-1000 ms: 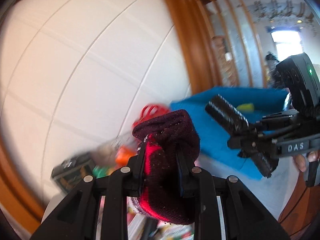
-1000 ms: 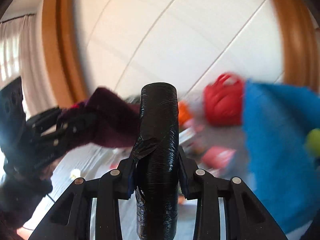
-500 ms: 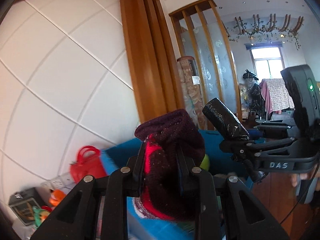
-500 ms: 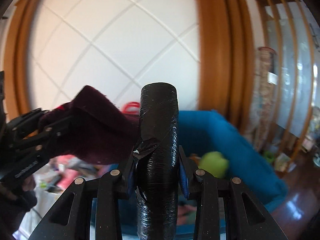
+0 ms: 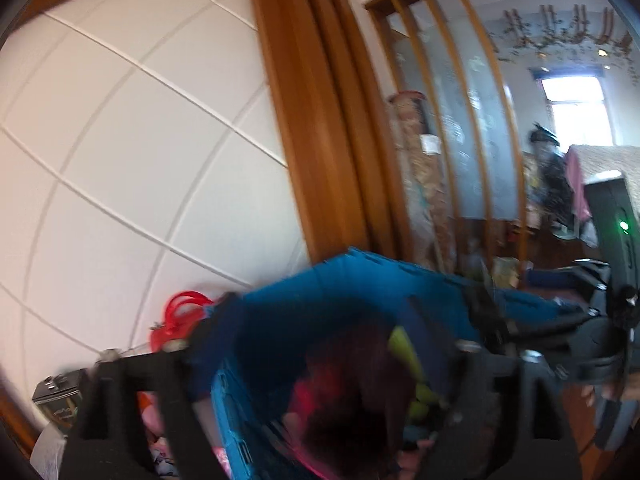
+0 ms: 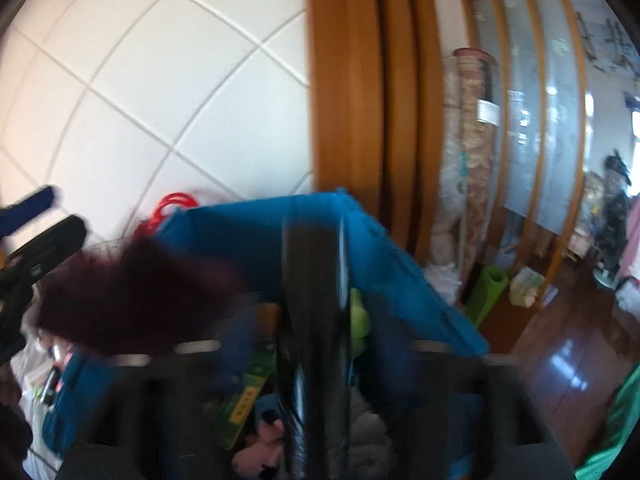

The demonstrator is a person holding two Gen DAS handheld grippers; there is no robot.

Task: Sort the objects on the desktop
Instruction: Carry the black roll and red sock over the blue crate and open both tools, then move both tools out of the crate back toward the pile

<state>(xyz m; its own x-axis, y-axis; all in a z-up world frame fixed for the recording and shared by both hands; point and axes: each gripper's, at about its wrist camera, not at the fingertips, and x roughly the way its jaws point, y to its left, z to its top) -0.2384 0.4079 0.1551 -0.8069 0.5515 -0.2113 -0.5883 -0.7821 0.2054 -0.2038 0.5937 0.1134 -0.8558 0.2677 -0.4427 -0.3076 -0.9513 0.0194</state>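
Both views are motion-blurred. My left gripper [image 5: 320,364] has its jaws wide apart; the maroon and red knit sock [image 5: 352,392] shows between them, over the blue crate [image 5: 320,292], and I cannot tell if it touches a finger. The sock also shows in the right wrist view [image 6: 136,300]. My right gripper [image 6: 316,348] also has its jaws spread; the black wrapped roll [image 6: 316,312] stands upright between them above the crate [image 6: 400,280]. The right gripper shows in the left wrist view [image 5: 560,332].
The crate holds a green ball [image 6: 358,320], a green box [image 6: 248,392], pink and grey soft things. A red basket [image 5: 180,316] and a dark tin [image 5: 56,400] stand by the white tiled wall. A wooden door frame rises behind.
Both grippers tipped down over the blue crate and both pairs of jaws opened wide. The sock and the black roll are loose between them and blurred.
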